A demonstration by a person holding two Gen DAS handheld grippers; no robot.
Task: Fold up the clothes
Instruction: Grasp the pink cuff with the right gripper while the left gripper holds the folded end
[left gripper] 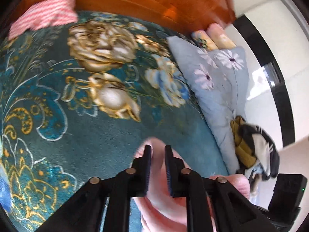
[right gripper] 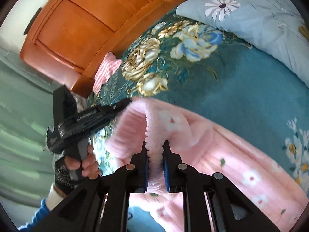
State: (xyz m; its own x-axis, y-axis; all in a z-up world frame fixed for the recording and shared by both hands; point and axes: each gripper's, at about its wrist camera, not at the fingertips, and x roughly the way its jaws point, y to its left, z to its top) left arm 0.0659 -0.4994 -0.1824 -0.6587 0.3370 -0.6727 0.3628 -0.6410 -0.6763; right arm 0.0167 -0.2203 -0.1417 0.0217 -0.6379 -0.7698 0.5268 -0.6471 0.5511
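Below, right tongs [right gripper: 155, 145] angled down, clamping pink fleece garment [right gripper: 202, 145]; left tongs [right gripper: 129, 101] gripping its edge.

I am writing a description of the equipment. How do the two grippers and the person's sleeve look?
Both the left gripper and right gripper are black plastic linkages with round metal pivot pins and blue ribbed finger pads. The left has a grey pistol handle. The sleeve is blue, white at the cuff.

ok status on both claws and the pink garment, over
Right claw shut on pink fleece garment. Left claw at its far edge, grip unclear. Garment partly lifted off teal blanket. Nothing in the way.
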